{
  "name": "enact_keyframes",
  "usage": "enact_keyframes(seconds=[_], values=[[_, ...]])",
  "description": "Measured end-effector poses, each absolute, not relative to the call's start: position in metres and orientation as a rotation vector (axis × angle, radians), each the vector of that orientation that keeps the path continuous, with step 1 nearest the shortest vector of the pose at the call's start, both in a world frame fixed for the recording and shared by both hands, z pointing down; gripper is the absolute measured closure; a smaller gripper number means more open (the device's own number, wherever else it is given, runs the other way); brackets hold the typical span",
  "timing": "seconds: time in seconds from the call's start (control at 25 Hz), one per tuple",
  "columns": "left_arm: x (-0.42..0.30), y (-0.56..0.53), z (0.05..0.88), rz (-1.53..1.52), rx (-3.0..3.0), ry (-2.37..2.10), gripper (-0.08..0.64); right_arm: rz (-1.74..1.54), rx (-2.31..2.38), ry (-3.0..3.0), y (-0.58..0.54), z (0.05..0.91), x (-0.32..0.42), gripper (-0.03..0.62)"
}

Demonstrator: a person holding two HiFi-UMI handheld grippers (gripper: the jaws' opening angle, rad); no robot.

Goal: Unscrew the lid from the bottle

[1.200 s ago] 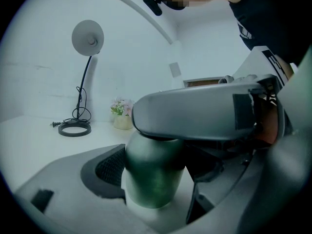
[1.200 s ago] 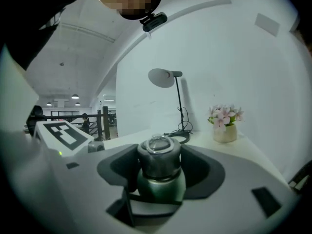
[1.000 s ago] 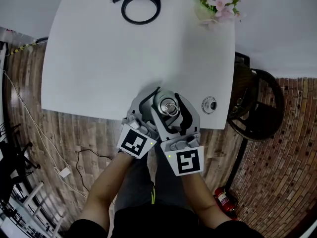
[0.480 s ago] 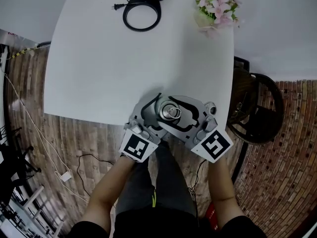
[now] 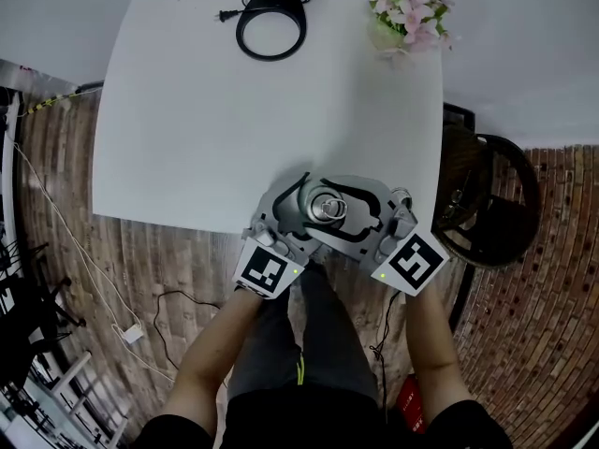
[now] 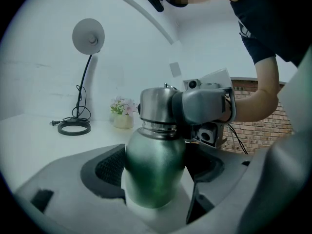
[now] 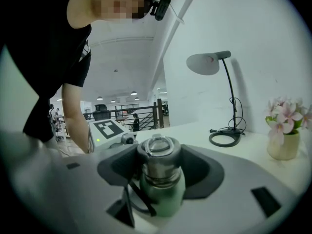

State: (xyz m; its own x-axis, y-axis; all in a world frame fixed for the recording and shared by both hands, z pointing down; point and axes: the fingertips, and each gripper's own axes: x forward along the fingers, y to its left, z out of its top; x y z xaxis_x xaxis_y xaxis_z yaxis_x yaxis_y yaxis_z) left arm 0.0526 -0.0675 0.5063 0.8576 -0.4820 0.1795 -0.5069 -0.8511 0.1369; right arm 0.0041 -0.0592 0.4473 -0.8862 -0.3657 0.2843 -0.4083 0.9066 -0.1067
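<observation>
Head view: the bottle [image 6: 153, 182] stands upright at the bench's [image 5: 234, 110] near edge, towards its right corner. The left claw [image 6: 156, 167] is clenched on the bottle's green body. The right claw [image 7: 160, 169] grasps the steel lid [image 7: 158, 152], which sits on the neck. A lamp [image 5: 271, 21] rests at the bench's far edge, and flowers [image 5: 409, 7] stand at its far right corner.
</observation>
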Motion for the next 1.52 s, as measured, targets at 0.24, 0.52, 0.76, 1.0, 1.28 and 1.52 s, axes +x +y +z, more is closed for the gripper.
enact_keyframes(seconds=[0.24, 0.52, 0.76, 1.0, 1.28, 1.52], values=[[0.05, -0.065, 0.511, 0.248, 2.929, -0.751, 0.192, 0.212, 0.651, -2.798, -0.057, 0.427, 0.011, 0.324], [0.048, -0.069, 0.508, 0.245, 2.9, -0.708, 0.155, 0.204, 0.795, -2.784, -0.052, 0.397, 0.03, 0.324], [0.036, -0.052, 0.488, 0.266, 2.892, -0.652, 0.15, 0.237, 0.948, -2.729, -0.048, 0.382, 0.049, 0.324], [0.016, -0.039, 0.457, 0.241, 2.856, -0.711, 0.15, 0.28, 1.129, -2.683, -0.04, 0.366, 0.061, 0.324], [-0.017, -0.036, 0.446, 0.284, 2.787, -0.837, 0.157, 0.201, 1.263, -2.611, -0.032, 0.333, 0.075, 0.324], [-0.033, -0.039, 0.407, 0.232, 2.825, -0.912, 0.437, 0.092, 1.365, -2.627, -0.033, 0.293, 0.085, 0.324]])
